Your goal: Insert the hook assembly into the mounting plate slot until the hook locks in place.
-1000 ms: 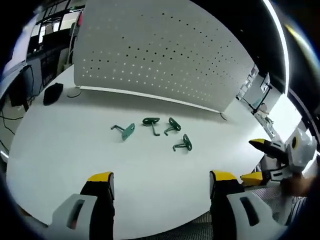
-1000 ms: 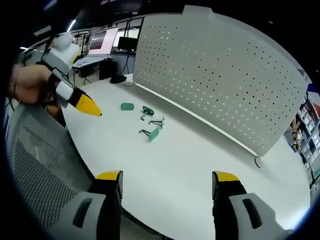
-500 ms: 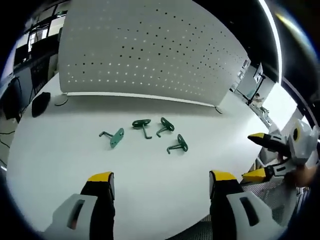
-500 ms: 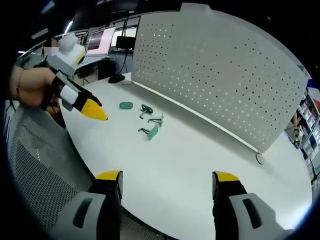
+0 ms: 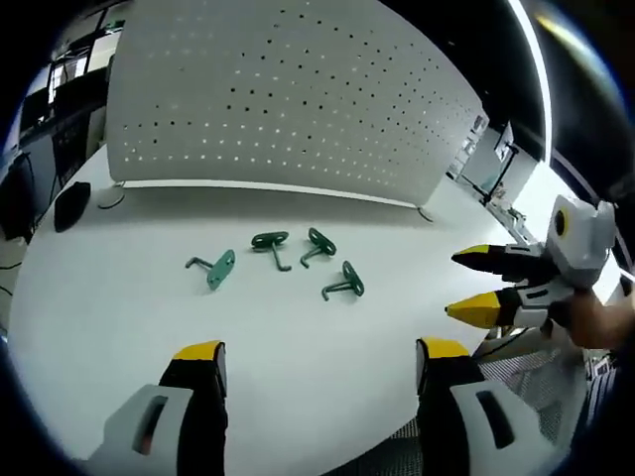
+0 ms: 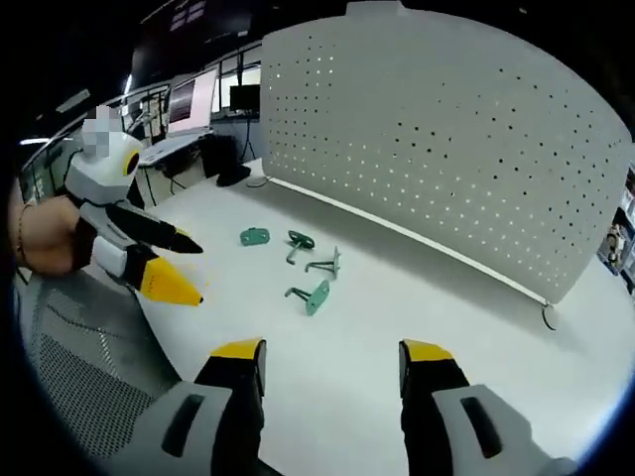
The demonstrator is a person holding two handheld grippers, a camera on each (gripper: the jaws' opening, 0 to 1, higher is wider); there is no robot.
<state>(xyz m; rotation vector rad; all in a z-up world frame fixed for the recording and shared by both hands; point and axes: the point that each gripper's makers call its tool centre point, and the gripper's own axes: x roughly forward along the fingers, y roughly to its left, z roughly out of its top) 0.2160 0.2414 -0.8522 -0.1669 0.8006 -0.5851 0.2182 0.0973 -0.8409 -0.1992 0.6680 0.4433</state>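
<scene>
Hooks first: 4 green hook pieces lie loose on the white table [image 5: 119,327], bunched in a loose row near its middle, well in front of the perforated mounting plate [image 5: 288,99] that stands upright along the far edge. From your left gripper view, the leftmost hook [image 5: 211,268] lies flat with its stem running off toward the left, the second hook [image 5: 272,244] has its oval base toward the plate and its stem pointing back at you, the third hook [image 5: 317,245] lies slanted with its stem down to the left, and the nearest hook [image 5: 345,284] sits with its base tipped up and its stem along the table to the left. None of them points at the plate, and none touches it. So by my read, nothing is done yet: no hook is picked up, no hook is seated in a slot, and the whole pick, align and push-until-it-locks is ahead of you. Your left gripper [image 5: 313,357] hangs over the near edge with its jaws spread wide and nothing between them. Your right gripper [image 6: 332,349] is likewise parted and empty, and in the left gripper view it comes in from the right with its yellow tips apart, near the hooks but clear of them. Monitors and desks sit in the dim background.
</scene>
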